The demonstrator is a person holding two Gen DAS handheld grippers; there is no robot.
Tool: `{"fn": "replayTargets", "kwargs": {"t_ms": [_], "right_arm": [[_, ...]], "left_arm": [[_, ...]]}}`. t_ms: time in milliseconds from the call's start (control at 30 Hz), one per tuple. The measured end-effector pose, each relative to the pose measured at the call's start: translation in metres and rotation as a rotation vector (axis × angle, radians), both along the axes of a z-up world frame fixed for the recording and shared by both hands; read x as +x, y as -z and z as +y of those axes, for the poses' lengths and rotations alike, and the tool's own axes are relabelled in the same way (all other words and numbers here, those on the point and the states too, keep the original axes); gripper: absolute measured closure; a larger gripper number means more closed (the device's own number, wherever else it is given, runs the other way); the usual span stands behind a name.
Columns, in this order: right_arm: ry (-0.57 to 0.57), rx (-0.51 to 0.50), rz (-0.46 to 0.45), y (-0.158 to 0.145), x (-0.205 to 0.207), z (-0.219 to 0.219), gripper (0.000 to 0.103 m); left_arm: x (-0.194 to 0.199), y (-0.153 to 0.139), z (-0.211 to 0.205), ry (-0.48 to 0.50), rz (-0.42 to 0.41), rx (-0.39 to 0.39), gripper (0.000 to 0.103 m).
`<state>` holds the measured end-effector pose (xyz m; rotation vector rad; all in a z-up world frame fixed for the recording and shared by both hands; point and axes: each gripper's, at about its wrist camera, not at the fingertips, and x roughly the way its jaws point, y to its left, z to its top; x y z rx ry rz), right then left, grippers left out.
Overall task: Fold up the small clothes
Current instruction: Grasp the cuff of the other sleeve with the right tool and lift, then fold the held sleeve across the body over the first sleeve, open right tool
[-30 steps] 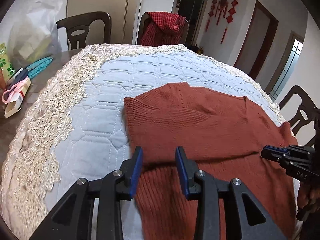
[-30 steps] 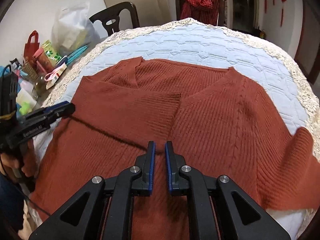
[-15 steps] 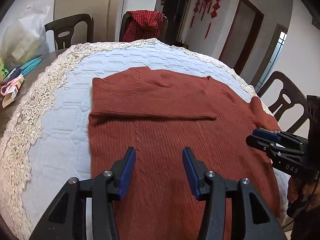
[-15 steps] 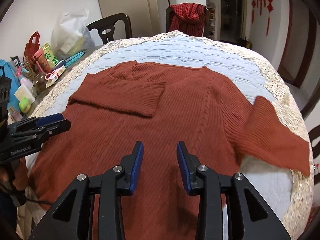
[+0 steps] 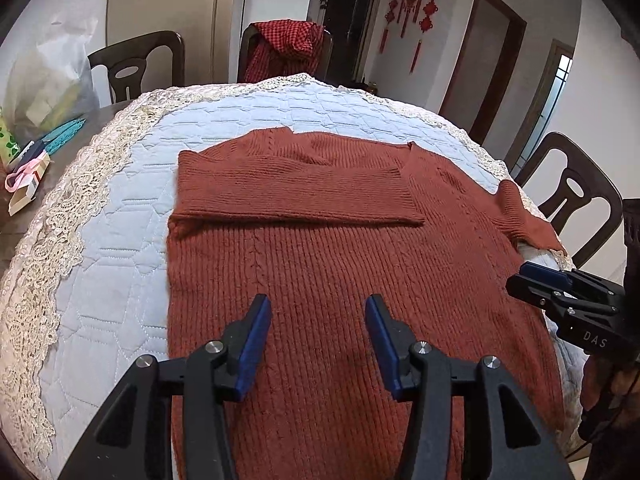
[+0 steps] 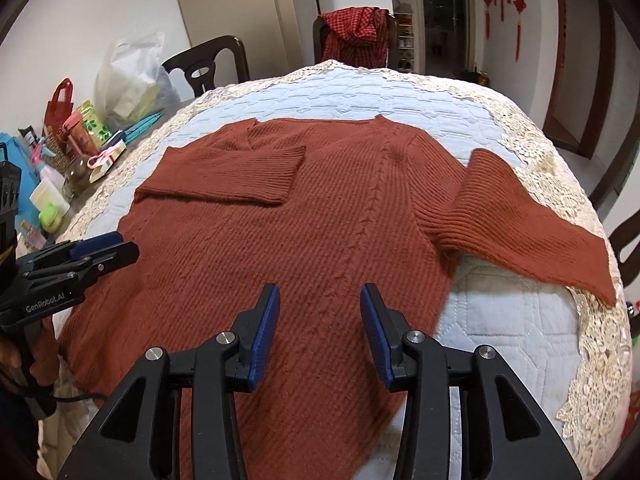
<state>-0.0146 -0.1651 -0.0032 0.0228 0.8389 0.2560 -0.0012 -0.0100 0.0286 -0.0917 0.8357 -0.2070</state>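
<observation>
Where the round tabletop [image 5: 24, 240] carries a pale blue quilted cover [image 5: 112, 264] with a lace border, a rust-red knitted sweater [image 5: 320, 272] lies flat across its middle, neck away from the cameras and hem toward them. One sleeve [image 5: 296, 188] is folded in across the chest, its cuff ending near the centre line of the sweater. The other sleeve [image 6: 520, 224] stretches outward over the lace edge on the opposite side, unfolded. Dark wooden chairs stand around the tabletop, and the far chair [image 6: 320, 36] has a red checked garment [image 6: 356, 36] draped over its back. A white plastic bag [image 6: 128, 80] and a cluster of small packages and bottles sit on the bare wood beside the cover.

The left tool [image 5: 316, 340] hovers above the lower body of the sweater, its blue pads apart and gripping nothing. The right tool [image 6: 320, 328] hangs over the hem area just beside it; its jaws are opening, with only air between them and the knit lying below untouched. Each tool shows at the edge of the other's view, with part of a hand [image 6: 16, 364] on the left handle.
</observation>
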Motion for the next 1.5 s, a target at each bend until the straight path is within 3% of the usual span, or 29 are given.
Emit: {"fn": "replayTargets", "kwargs": {"t_ms": [333,667,1033,1100,1233,1300,1367,1500], "right_arm": [[0.036,0.011,0.008,0.005,-0.002,-0.017,0.06],[0.233,0.09,0.029,0.011,0.0,-0.089,0.06],[0.439,0.372,0.032,0.016,0.01,-0.163,0.06],[0.479,0.461,0.024,0.019,0.012,-0.177,0.06],[0.547,0.495,-0.005,0.018,0.017,-0.19,0.06],[0.567,0.499,-0.006,0.018,0.021,-0.193,0.064],[0.575,0.473,-0.005,0.014,0.024,-0.192,0.09],[0.517,0.429,-0.072,-0.011,0.031,-0.179,0.093]], "left_arm": [[0.008,0.004,-0.003,-0.003,0.002,0.008,0.048],[0.016,0.017,0.0,-0.018,0.027,0.013,0.048],[0.016,0.02,0.004,-0.018,0.013,-0.006,0.043],[0.016,0.02,0.005,-0.018,0.013,-0.015,0.043],[0.015,0.02,0.005,-0.02,0.011,-0.022,0.043],[0.015,0.02,0.005,-0.02,0.012,-0.023,0.043],[0.016,0.02,0.006,-0.02,0.012,-0.028,0.043],[0.015,0.02,0.007,-0.02,0.011,-0.035,0.043]]}}
